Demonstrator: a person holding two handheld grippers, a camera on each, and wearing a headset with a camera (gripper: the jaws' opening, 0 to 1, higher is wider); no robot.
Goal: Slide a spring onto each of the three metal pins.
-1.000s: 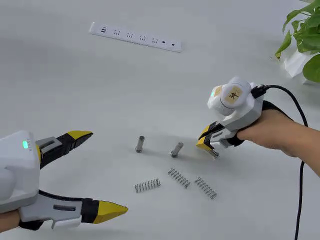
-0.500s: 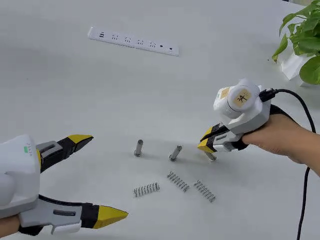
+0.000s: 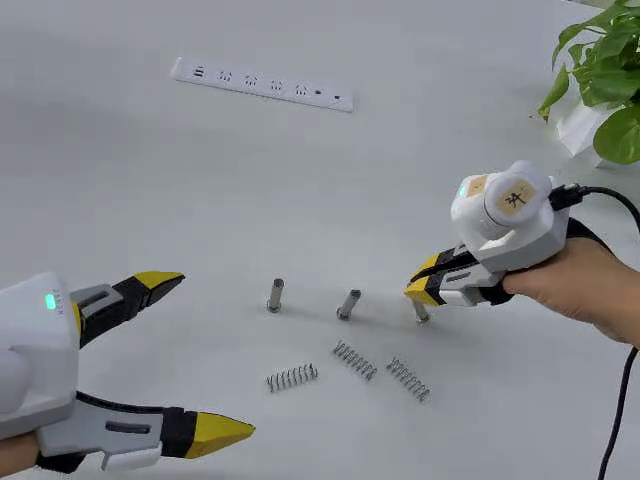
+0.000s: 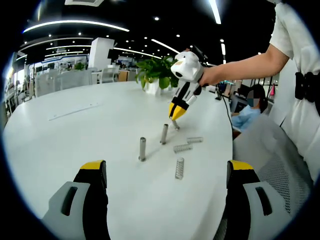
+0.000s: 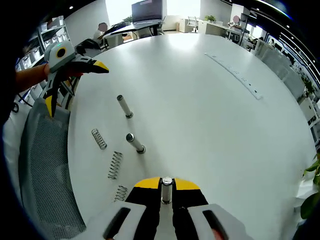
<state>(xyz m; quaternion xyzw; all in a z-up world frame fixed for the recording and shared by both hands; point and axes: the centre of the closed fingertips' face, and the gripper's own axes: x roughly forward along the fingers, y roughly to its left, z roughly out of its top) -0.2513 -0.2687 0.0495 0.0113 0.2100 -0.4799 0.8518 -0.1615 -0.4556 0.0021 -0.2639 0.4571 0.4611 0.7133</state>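
The right claw (image 3: 421, 293) is gripping the rightmost pin (image 3: 422, 313) low on the bench (image 3: 150, 180), the left claw (image 3: 205, 355) is hanging wide open, and the three springs (image 3: 355, 360) are lying loose nearby, so I am judging a skewed release could be toppling that pin.

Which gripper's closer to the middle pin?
Right. The right gripper, shut on the end pin, is just beside the middle pin; the left gripper is open, much farther off.

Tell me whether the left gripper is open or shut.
Open. The left gripper has its yellow-tipped fingers spread wide apart, with nothing held between them.
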